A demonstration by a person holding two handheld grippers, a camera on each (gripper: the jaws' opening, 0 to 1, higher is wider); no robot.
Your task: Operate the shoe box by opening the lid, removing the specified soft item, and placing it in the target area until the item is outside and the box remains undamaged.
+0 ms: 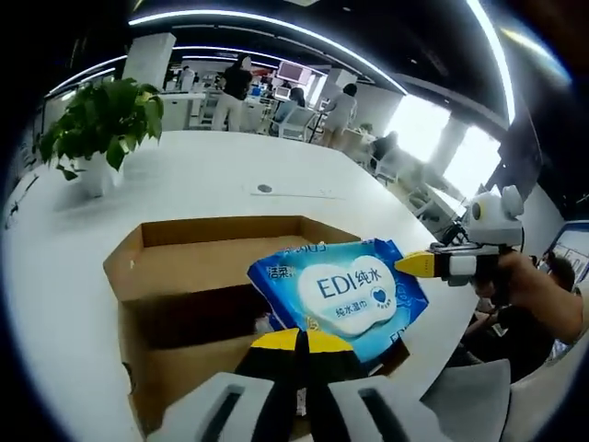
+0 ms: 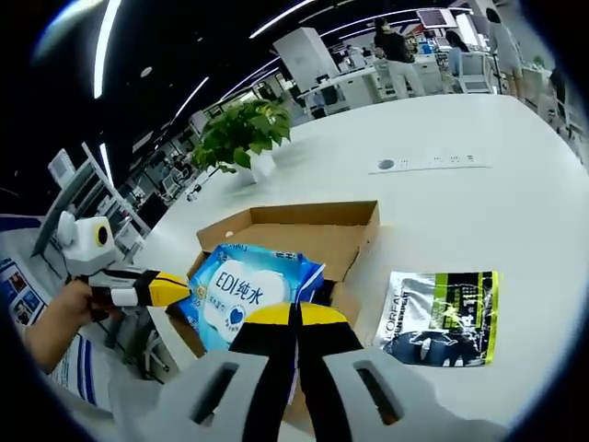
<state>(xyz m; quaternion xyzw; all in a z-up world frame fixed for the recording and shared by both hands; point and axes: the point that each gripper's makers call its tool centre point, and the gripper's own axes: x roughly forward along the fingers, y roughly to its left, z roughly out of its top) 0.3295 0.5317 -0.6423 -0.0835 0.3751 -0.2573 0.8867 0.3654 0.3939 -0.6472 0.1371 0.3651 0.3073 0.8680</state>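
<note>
A blue wet-wipes pack (image 1: 345, 295) with a white label is held up above the open brown shoe box (image 1: 184, 267). My left gripper (image 1: 299, 339) is shut on the pack's lower edge. My right gripper (image 1: 403, 264) comes in from the right, jaws together, its yellow tip on the pack's right edge. In the right gripper view the pack (image 2: 239, 293) hangs over the box (image 2: 304, 230). There the right gripper (image 2: 294, 316) is shut at the pack's lower right, and the left gripper (image 2: 187, 290) pinches its left edge. The box's inside is partly hidden behind the pack.
A black-and-green packet (image 2: 442, 318) lies on the white table (image 2: 479, 221) right of the box. A potted plant (image 1: 101, 124) stands at the back, with a socket panel (image 2: 428, 163) set in the tabletop. People stand far behind, and the table's edge runs close to the box.
</note>
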